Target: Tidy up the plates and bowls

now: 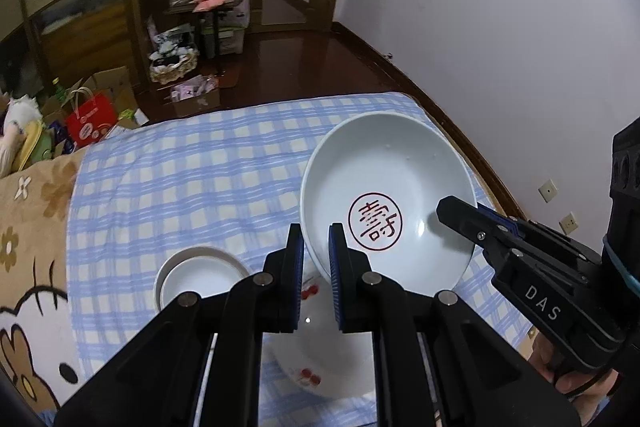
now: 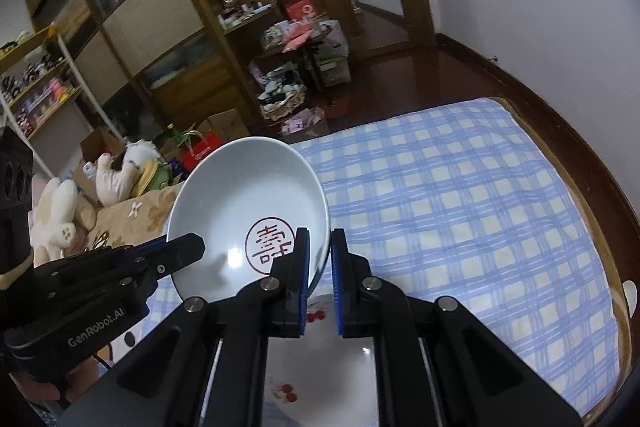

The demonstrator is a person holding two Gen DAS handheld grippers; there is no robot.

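A pale deep plate with a red round character mark (image 1: 384,187) (image 2: 248,195) is held tilted above the bed. My left gripper (image 1: 314,251) is shut on its left rim. My right gripper (image 2: 319,255) is shut on its right rim; its fingers also show in the left wrist view (image 1: 476,223). Below the held plate lies a white plate with red cherry prints (image 1: 320,355) (image 2: 316,359). A small white bowl (image 1: 200,279) sits upright on the blue checked sheet to its left.
The bed has a blue checked sheet (image 2: 460,211) and a brown cartoon blanket (image 1: 28,247) on the left. Plush toys (image 2: 60,211), bags and boxes lie past the bed's left side. A wooden bed frame and wall run along the right.
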